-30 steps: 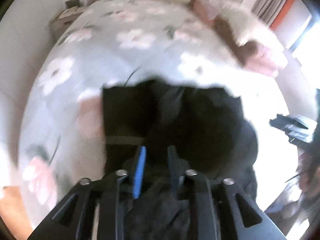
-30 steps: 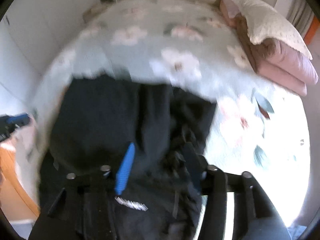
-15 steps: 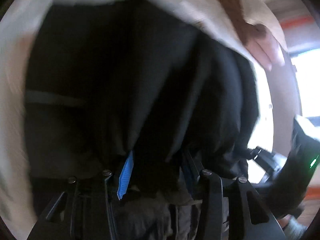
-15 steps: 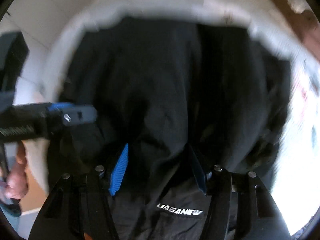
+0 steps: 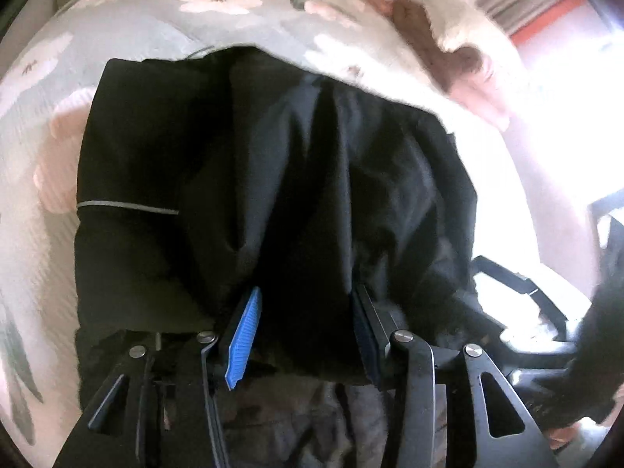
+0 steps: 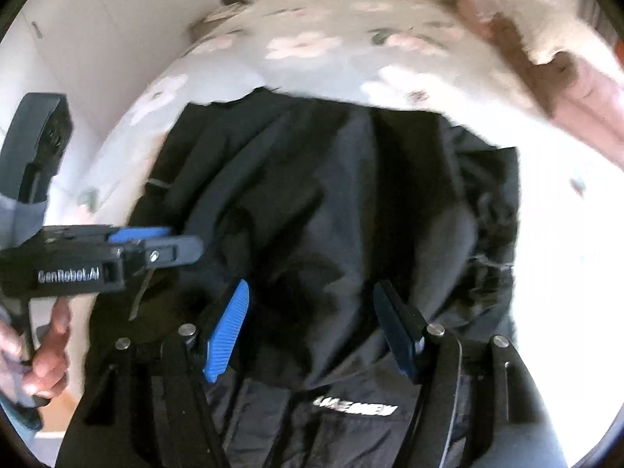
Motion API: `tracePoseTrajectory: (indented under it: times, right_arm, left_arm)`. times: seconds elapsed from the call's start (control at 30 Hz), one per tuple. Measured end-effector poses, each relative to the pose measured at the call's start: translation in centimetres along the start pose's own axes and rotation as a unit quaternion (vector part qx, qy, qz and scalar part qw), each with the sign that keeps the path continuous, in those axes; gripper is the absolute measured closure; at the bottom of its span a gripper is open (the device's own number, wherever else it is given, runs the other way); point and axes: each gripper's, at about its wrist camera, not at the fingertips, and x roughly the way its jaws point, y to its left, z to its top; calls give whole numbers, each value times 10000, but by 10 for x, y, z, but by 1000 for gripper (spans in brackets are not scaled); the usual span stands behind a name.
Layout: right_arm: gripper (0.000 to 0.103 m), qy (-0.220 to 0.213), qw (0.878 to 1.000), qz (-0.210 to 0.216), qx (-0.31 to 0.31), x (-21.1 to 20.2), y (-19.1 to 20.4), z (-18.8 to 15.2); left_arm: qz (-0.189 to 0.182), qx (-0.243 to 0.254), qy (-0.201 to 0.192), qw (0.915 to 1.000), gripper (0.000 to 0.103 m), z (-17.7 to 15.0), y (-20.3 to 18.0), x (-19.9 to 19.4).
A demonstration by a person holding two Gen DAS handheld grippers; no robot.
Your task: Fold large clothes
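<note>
A large black garment hangs over the floral bed; it also fills the right wrist view, with a white logo near its lower edge. My left gripper has its jaws around a thick fold of the black cloth. My right gripper has its jaws wide apart around another bunched fold. In the right wrist view the left gripper shows from the side at the garment's left edge, held by a hand. The cloth hides whether the pads press it.
The bed has a pale grey cover with pink flowers. Pillows and a folded pink and brown blanket lie at its far right. A nightstand stands against the white wall at the back left. Bright window light washes out the right side.
Both grippers have lifted and drawn the black garment back from close to the cloth; more of the bed shows above it now. The jaws of both stand wider than a second ago.
</note>
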Motion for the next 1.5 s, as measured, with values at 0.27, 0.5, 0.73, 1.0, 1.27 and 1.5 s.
tracePoseTrajectory:
  times: [0.27, 0.5, 0.73, 1.0, 1.27, 1.5]
  right_arm:
    - [34, 629, 9975, -209, 254, 68, -9, -19]
    - [33, 619, 9975, -79, 316, 41, 6, -26]
    - [32, 804, 9943, -203, 669, 13, -18, -59]
    - [32, 1233, 9864, -420, 1002, 8, -70, -112]
    - [32, 1578, 9789, -815, 1007, -29, -125, -166]
    - [32, 1910, 9708, -894, 1141, -42, -154, -206]
  left_arm:
    - [129, 8, 271, 9995, 53, 2, 17, 40]
    - [-254, 140, -82, 9995, 53, -16, 10, -23]
    - [313, -716, 74, 9969, 53, -65, 74, -76]
    - [618, -2656, 398, 9613, 53, -164, 151, -90]
    - [955, -2969, 769, 9470, 53, -242, 161, -75]
    - [638, -3323, 902, 9367, 53, -291, 157, -58]
